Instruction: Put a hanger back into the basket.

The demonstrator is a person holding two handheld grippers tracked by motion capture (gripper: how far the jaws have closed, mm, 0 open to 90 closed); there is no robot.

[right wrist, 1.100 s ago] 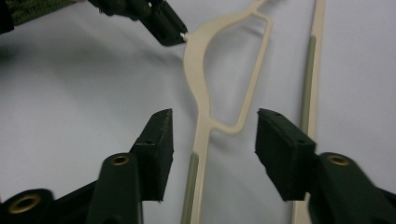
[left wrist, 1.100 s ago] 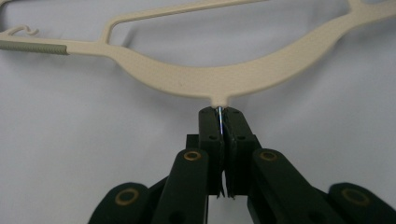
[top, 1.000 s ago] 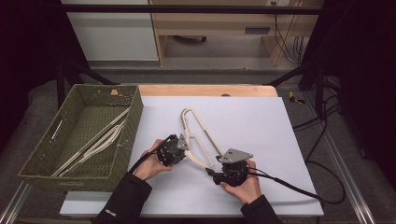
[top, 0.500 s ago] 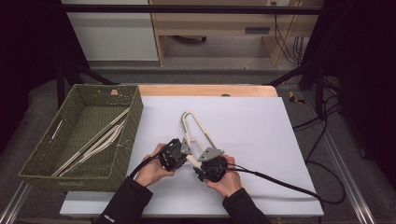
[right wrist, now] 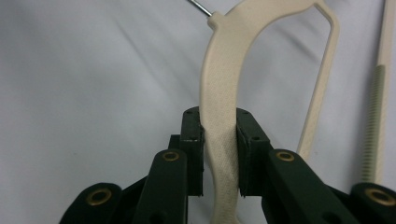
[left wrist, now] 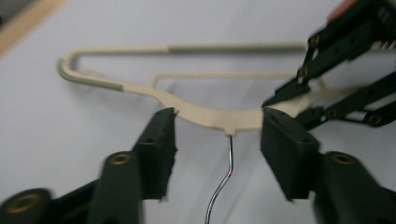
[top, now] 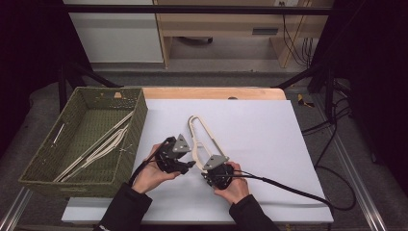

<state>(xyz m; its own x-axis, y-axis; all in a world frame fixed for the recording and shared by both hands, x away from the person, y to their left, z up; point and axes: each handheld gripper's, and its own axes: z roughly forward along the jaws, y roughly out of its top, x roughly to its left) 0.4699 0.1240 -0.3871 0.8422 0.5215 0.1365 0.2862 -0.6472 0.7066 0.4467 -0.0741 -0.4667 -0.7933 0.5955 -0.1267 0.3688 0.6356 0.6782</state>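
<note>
Low over the white tabletop [top: 288, 144], the right claw [right wrist: 219, 154] has just closed onto the cream clothes hanger's [top: 199, 139] shoulder; the left claw [left wrist: 217, 140], just opened, straddles its wire hook [left wrist: 224, 182].

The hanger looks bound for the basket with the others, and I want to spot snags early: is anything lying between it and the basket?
Nothing visible does. The cream hanger lies on the white table, its shoulder clamped by the right gripper. Bare table separates it from the green wicker basket; the left gripper stands open at its hook side.
</note>
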